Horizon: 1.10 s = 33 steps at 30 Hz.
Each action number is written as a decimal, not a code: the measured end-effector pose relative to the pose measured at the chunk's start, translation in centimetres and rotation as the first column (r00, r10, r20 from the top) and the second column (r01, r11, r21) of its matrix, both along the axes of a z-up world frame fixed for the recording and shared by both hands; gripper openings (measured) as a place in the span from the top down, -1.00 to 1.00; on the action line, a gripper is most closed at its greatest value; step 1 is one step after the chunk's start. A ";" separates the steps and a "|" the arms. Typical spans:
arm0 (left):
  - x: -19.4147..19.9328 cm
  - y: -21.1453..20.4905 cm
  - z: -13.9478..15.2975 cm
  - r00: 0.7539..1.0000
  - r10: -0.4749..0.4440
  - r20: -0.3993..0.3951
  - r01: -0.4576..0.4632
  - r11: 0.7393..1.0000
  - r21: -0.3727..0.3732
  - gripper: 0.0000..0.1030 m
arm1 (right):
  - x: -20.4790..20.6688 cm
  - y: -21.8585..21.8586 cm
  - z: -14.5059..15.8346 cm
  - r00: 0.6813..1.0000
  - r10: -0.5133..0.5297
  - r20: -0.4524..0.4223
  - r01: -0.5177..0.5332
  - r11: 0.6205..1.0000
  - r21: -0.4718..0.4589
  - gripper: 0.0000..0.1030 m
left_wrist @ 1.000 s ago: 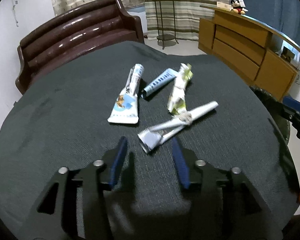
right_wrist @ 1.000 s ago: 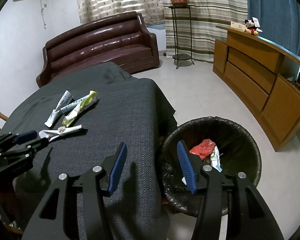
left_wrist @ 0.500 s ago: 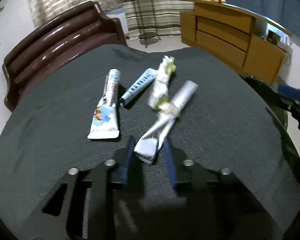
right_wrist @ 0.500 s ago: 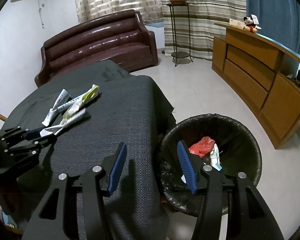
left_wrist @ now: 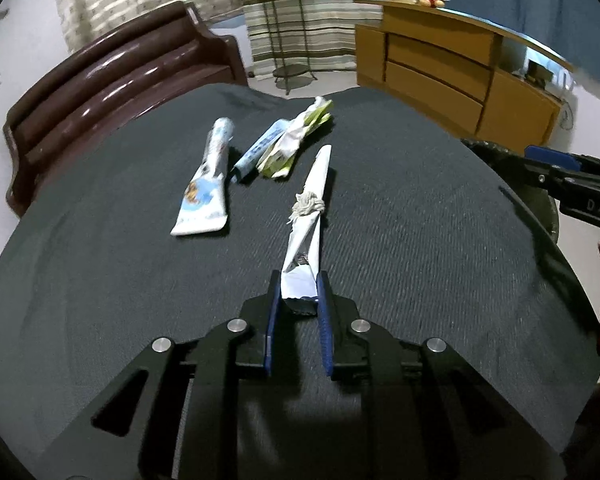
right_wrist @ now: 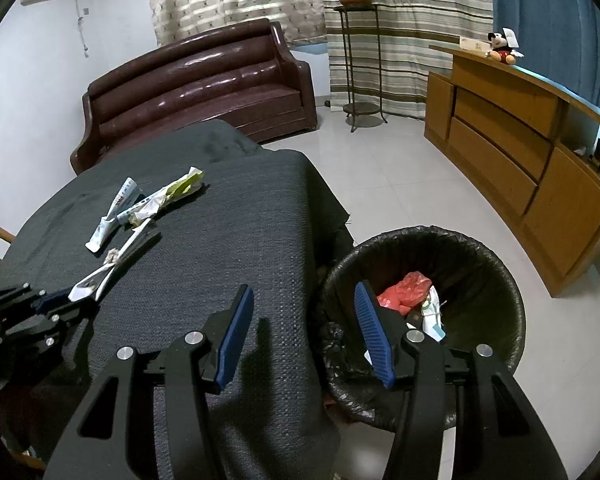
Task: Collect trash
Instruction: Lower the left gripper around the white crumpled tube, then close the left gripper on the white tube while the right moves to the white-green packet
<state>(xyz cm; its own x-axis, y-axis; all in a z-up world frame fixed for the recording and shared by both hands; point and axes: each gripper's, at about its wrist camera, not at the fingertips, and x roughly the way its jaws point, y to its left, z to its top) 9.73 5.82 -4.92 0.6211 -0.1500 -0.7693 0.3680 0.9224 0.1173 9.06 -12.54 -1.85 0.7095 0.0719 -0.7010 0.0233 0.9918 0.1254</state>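
Note:
My left gripper [left_wrist: 298,296] is shut on the flat end of a white squeezed tube [left_wrist: 308,216] with a string knotted round its middle. It holds the tube lifted off the dark cloth-covered table [left_wrist: 400,240]; the tube also shows in the right wrist view [right_wrist: 116,258]. Three other used tubes lie farther back: a white-blue one [left_wrist: 206,196], a light blue one [left_wrist: 260,152] and a green-white one [left_wrist: 296,140]. My right gripper [right_wrist: 304,332] is open and empty, over the table's right edge beside a black-lined trash bin [right_wrist: 488,276].
The bin holds red and white scraps [right_wrist: 408,288]. A brown sofa [right_wrist: 196,88] stands behind the table, a wooden cabinet [right_wrist: 520,140] at the right, a plant stand [right_wrist: 360,60] at the back. Tiled floor [right_wrist: 380,168] lies between table and cabinet.
My left gripper moved forward and shut on the end of the knotted tube, and now lifts it so that it points away. My right gripper has barely moved.

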 end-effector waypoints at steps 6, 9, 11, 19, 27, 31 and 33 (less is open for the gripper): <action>-0.3 0.6 0.4 0.998 0.061 -0.007 -0.061 0.998 -0.009 0.62 | -0.2 0.1 0.1 1.000 0.009 0.004 -0.009 1.000 -0.001 -0.02; -0.4 0.3 0.6 0.997 0.077 0.000 -0.077 0.997 -0.020 0.23 | -0.2 0.2 0.0 1.000 0.010 0.006 -0.010 1.000 -0.003 -0.02; -0.2 0.0 0.8 0.997 0.076 0.010 -0.076 0.997 -0.024 0.13 | -0.3 0.3 0.0 1.000 0.012 0.006 -0.012 1.000 -0.003 -0.02; 2.1 -0.3 0.1 0.995 0.104 -0.005 -0.104 0.995 0.001 0.05 | -0.3 0.3 0.0 1.000 0.011 0.005 -0.011 1.000 -0.002 -0.02; 1.6 -0.3 0.0 0.999 0.055 0.000 -0.055 0.998 -0.031 0.69 | 0.3 1.3 0.2 1.000 0.029 0.005 -0.029 1.000 -0.001 -0.02; 1.2 1.0 0.4 0.996 0.094 0.008 -0.093 0.994 -0.058 0.69 | 1.0 2.6 0.7 0.999 0.048 0.009 -0.048 0.999 -0.005 -0.02; 0.9 2.2 0.9 0.991 0.129 0.019 -0.128 0.989 -0.076 0.69 | 1.5 3.5 0.9 0.998 0.064 0.012 -0.063 0.998 -0.006 -0.02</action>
<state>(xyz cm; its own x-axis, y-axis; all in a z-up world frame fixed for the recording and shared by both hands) 10.62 8.06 -3.98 0.6569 -0.1238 -0.7438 0.2439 0.9683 0.0543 10.55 -9.06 -0.93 0.7123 0.1133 -0.6927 -0.0412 0.9919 0.1198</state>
